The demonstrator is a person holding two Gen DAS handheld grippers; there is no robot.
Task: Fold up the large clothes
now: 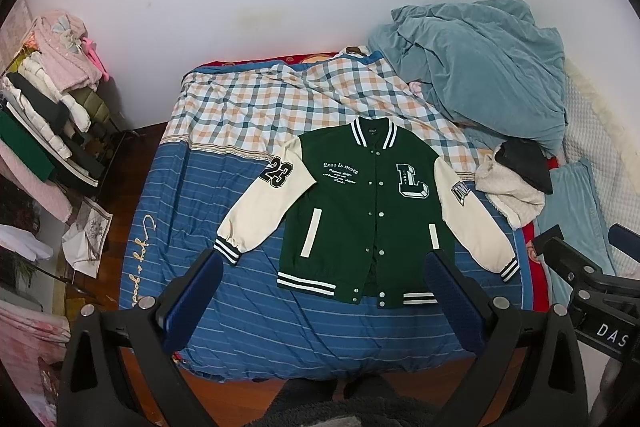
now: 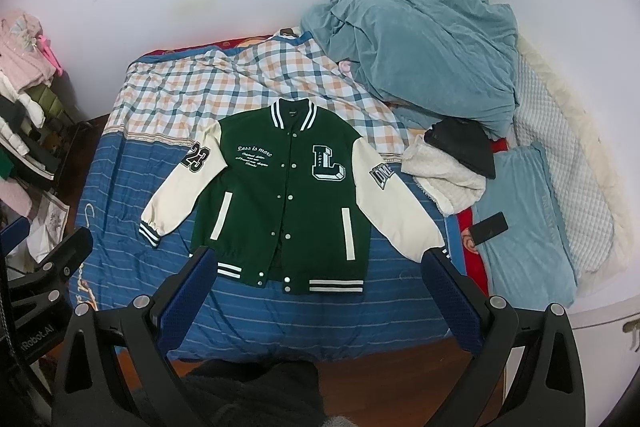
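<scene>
A green varsity jacket (image 1: 360,211) with cream sleeves lies flat and face up on the bed, buttoned, collar toward the wall, sleeves spread out to both sides. It also shows in the right wrist view (image 2: 280,195). My left gripper (image 1: 324,267) is open and empty, held above the bed's near edge before the jacket's hem. My right gripper (image 2: 316,263) is open and empty, also above the hem. The right gripper's body shows at the right edge of the left wrist view (image 1: 592,279).
The bed (image 1: 224,291) has a blue striped and checked cover. A heaped teal blanket (image 1: 480,75) lies at the back right, with a white fleece and dark garment (image 1: 516,183) beside the jacket's sleeve. A phone (image 2: 489,227) lies on the right. Stacked clothes (image 1: 44,115) fill a rack at left.
</scene>
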